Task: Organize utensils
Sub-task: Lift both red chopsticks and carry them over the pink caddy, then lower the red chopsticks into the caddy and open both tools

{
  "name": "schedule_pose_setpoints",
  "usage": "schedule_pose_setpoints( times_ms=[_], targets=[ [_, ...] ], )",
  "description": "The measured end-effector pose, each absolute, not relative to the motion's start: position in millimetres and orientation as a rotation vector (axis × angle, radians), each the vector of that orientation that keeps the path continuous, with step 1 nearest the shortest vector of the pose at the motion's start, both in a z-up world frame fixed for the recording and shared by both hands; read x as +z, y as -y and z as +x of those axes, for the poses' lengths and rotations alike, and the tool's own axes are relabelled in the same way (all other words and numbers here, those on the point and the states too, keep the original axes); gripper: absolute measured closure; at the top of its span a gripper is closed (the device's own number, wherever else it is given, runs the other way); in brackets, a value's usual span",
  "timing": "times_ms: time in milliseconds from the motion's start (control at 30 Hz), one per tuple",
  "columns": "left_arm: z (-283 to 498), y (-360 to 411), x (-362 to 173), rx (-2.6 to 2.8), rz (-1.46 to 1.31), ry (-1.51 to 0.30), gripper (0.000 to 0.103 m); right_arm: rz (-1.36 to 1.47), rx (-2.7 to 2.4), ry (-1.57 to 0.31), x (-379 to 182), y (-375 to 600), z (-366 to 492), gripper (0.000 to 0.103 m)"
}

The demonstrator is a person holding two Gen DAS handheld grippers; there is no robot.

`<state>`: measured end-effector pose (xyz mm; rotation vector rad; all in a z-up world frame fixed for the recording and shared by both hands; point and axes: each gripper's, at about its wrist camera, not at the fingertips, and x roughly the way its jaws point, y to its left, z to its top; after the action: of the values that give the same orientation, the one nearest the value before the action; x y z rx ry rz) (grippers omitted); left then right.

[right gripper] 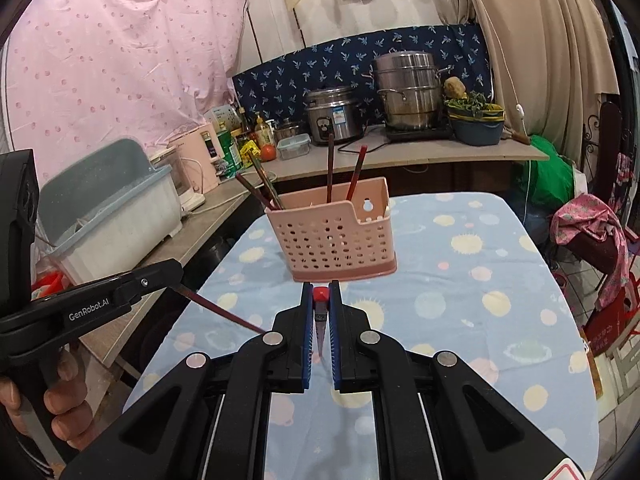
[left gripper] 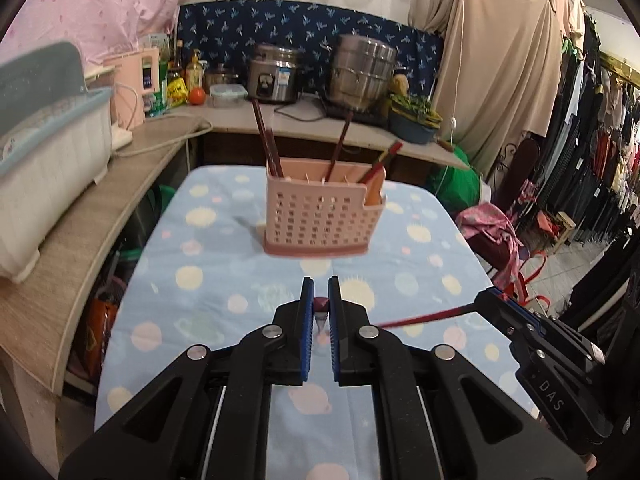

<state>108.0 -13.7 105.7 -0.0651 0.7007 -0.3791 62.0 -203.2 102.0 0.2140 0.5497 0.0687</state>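
Note:
A pink perforated utensil holder [left gripper: 320, 220] [right gripper: 334, 236] stands on the blue planet-print tablecloth [left gripper: 208, 280] [right gripper: 460, 300], with several dark red chopsticks [left gripper: 266, 140] [right gripper: 330, 168] upright in it. My left gripper [left gripper: 321, 284] is shut on the end of a dark red chopstick [left gripper: 321, 303], short of the holder. In the right wrist view that gripper [right gripper: 176, 276] shows at the left, its chopstick [right gripper: 224, 310] slanting out. My right gripper [right gripper: 321, 286] is shut on a red-tipped chopstick [right gripper: 321, 294]. It appears at the right of the left wrist view [left gripper: 486, 300] with its chopstick [left gripper: 420, 318].
A wooden counter [left gripper: 80, 216] runs along the left with a white and grey dish box [right gripper: 116, 208]. Behind the table stand a rice cooker [left gripper: 274, 76], a steel steamer pot [left gripper: 362, 72] and a bowl of greens [right gripper: 476, 120]. A chair with pink cloth [right gripper: 592, 232] is on the right.

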Motion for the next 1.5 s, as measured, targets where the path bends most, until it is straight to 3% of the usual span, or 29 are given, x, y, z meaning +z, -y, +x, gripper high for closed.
schedule_pose_setpoints(
  times_ms=[900, 1500],
  targets=[
    [242.6, 36.6, 257.7, -0.325, -0.072, -0.355, 0.096, 0.229, 0.077, -0.241, 238.2, 229.5, 225.9, 0.096],
    [310.4, 41.9, 189.7, -0.297, -0.084, -0.483, 0.096, 0.216, 0.059, -0.419, 158.9, 219.5, 293.0, 0.096]
  ],
)
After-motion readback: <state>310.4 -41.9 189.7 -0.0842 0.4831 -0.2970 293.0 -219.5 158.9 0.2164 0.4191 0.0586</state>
